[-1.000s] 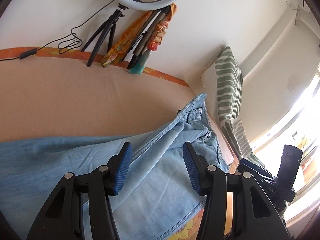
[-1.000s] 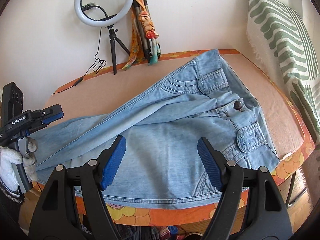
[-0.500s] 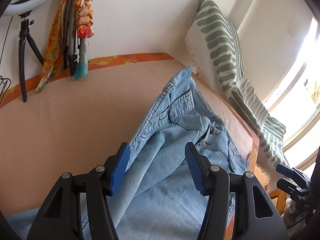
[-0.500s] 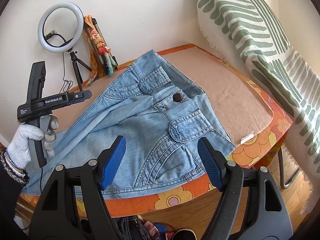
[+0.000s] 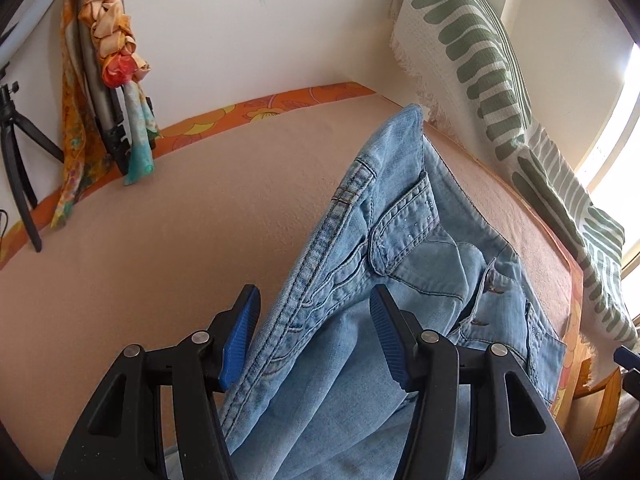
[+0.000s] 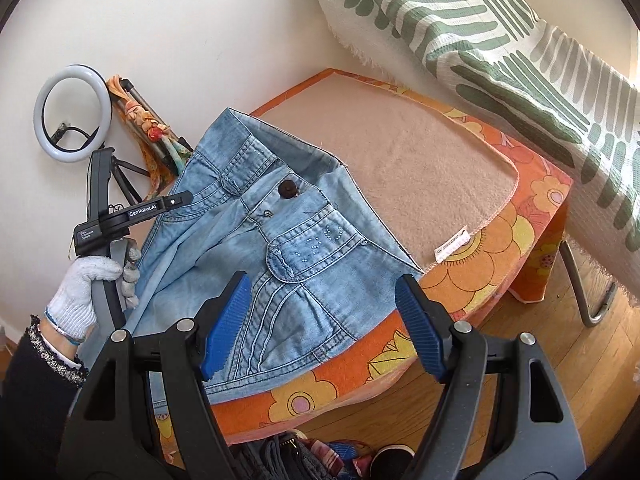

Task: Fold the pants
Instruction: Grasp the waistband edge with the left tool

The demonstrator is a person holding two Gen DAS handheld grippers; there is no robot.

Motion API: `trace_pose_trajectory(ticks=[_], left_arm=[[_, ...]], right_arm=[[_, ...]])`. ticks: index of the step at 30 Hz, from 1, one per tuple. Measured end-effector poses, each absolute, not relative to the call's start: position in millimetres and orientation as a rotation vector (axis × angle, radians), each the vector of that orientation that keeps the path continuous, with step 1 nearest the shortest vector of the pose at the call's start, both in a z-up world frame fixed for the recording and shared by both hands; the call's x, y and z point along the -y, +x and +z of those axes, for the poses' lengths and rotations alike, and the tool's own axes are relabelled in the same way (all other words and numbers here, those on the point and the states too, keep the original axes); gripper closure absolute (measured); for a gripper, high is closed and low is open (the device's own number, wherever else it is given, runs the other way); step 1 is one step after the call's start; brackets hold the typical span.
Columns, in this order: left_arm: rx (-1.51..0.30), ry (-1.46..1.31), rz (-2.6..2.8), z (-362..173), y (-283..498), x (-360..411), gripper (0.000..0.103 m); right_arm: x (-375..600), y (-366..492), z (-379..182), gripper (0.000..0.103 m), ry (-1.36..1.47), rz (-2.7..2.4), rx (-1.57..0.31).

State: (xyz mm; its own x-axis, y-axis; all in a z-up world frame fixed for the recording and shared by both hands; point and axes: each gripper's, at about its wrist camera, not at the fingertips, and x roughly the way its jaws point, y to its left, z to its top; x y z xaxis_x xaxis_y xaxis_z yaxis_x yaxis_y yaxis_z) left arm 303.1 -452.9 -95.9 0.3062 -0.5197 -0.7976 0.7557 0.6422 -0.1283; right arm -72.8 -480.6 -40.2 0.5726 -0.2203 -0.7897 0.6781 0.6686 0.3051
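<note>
Light blue denim pants (image 6: pixel 280 248) lie on a tan mat, waistband toward the wall, brown button (image 6: pixel 289 189) showing. In the left wrist view the pants (image 5: pixel 400 272) run from the far corner down under my fingers. My left gripper (image 5: pixel 314 338) is open, hovering over the far side seam near the hip. My right gripper (image 6: pixel 322 326) is open and empty above the near hip pocket at the table's front edge. The left gripper's handle, held by a gloved hand (image 6: pixel 86 284), shows at the left in the right wrist view.
The tan mat (image 6: pixel 420 168) sits on an orange flowered cloth (image 6: pixel 500 248) over a table. A green striped cushion (image 6: pixel 500 32) leans at the right. A ring light (image 6: pixel 72 114) and scarves on a tripod (image 5: pixel 116 60) stand by the wall. Wooden floor (image 6: pixel 540 344) lies below.
Both grippers moved right along the pants toward the waistband. The left one now hovers near the far hip, the right one over the near hip pocket. Both stayed open.
</note>
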Motion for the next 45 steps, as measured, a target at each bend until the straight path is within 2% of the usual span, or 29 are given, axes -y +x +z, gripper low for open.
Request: trace_pose_trajectory(ticks=[2,4,6,7,11,27,45], left_arm=[[-0.931,0.287,-0.852,-100.4,304.3,454.6,0.048],[-0.93,0.28,-0.849,-104.2,305.0,455.0,0.057],[-0.927,0.281,-0.847,-106.7,304.8,455.6,0.081],[-0.921,0.283,-0.847,-107.1,304.6,455.5,0.087],[-0.899,0.295,-0.874,-106.2,300.8,456.2,0.095],[-0.759,0.351,-0.98,-68.4,241.1,452.9,0.098],[-0.687,0.437,-1.033,-65.7,197.2,455.2,0.098]], right_arm=[[482.8,-75.3,-40.5,0.026,0.649,-0.582,-0.791],[484.6,-75.2,-43.1,0.026,0.66,-0.573,-0.798],[483.6,-73.3,-45.7,0.026,0.655,-0.568,-0.81],[482.9,-72.4,-46.6,0.026,0.65,-0.568,-0.814],[482.5,-69.7,-48.9,0.026,0.649,-0.562,-0.821],[493.8,-69.3,-57.4,0.026,0.699,-0.585,-0.813],[478.7,-49.3,-56.8,0.026,0.61,-0.596,-0.842]])
